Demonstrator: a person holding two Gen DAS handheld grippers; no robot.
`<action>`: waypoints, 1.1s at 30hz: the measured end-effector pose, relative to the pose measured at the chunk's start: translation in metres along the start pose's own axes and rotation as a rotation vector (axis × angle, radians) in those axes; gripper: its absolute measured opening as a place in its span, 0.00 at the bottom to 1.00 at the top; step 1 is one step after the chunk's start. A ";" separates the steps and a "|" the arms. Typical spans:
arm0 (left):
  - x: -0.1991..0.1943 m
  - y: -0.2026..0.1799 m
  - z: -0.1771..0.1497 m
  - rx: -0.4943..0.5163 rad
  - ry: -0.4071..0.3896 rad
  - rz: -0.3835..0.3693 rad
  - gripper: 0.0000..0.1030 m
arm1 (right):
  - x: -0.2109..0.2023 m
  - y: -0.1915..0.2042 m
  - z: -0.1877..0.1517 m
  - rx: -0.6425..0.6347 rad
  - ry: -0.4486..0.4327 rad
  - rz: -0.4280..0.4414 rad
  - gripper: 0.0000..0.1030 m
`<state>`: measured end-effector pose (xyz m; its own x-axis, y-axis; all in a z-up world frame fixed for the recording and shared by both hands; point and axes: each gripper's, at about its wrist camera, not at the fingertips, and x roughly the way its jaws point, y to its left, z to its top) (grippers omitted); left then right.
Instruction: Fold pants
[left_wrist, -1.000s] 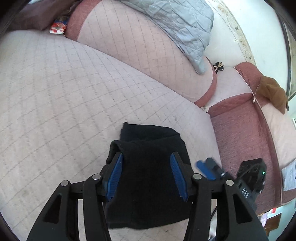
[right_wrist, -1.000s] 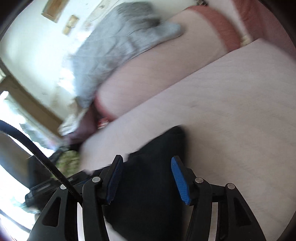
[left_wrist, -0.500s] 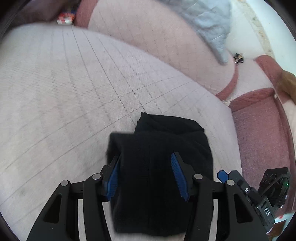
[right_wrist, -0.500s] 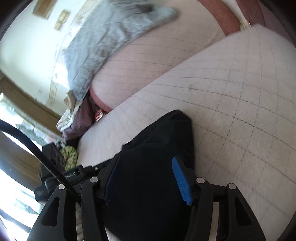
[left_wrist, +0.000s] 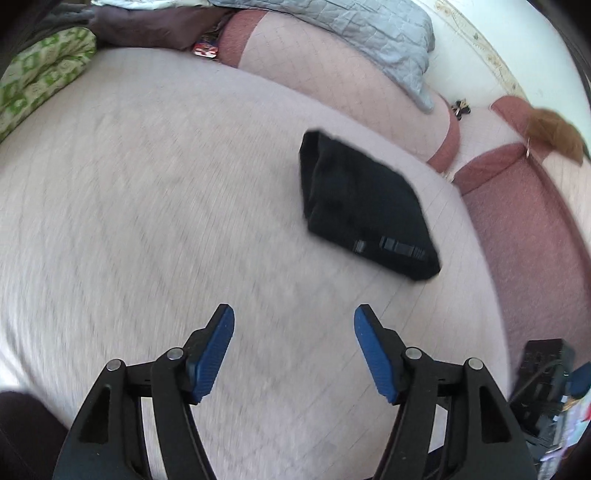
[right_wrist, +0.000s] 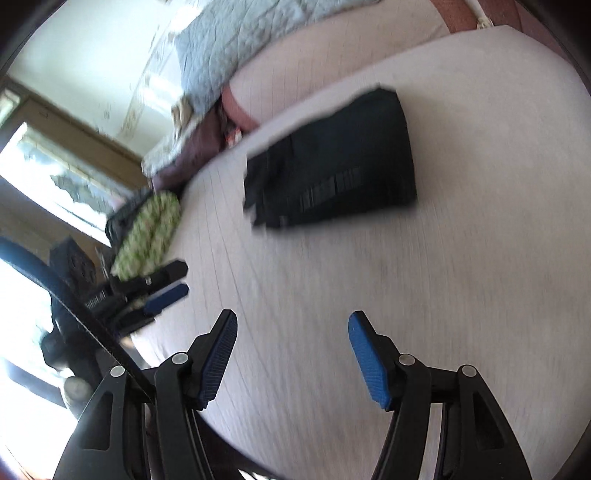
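Note:
The black pants lie folded into a compact rectangle on the pale quilted sofa seat. They also show in the right wrist view. My left gripper is open and empty, well back from the pants, above the bare seat. My right gripper is open and empty too, apart from the pants. The left gripper also shows in the right wrist view at the left seat edge. Both views are motion-blurred.
A grey quilted blanket drapes over the sofa back. A green patterned cushion and dark cloth lie at the seat's left end. A brown cloth hangs on the right armrest. A window stands beyond the sofa.
Both grippers have pulled back from the folded pants, which were between their fingers before. The pants now lie alone on the seat, farther from both grippers.

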<state>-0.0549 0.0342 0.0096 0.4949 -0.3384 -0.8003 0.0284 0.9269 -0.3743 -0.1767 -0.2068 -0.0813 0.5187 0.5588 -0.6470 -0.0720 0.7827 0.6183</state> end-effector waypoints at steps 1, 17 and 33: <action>0.000 -0.002 -0.009 0.016 -0.014 0.024 0.65 | -0.001 0.002 -0.007 -0.008 0.004 -0.013 0.66; -0.005 -0.028 -0.050 0.131 -0.093 0.211 0.68 | -0.020 0.017 -0.004 -0.177 -0.172 -0.312 0.71; 0.022 -0.030 -0.056 0.191 -0.078 0.298 0.68 | 0.001 0.012 -0.006 -0.213 -0.143 -0.390 0.74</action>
<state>-0.0931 -0.0098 -0.0229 0.5706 -0.0422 -0.8202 0.0310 0.9991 -0.0298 -0.1818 -0.1947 -0.0772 0.6532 0.1799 -0.7355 -0.0134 0.9740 0.2263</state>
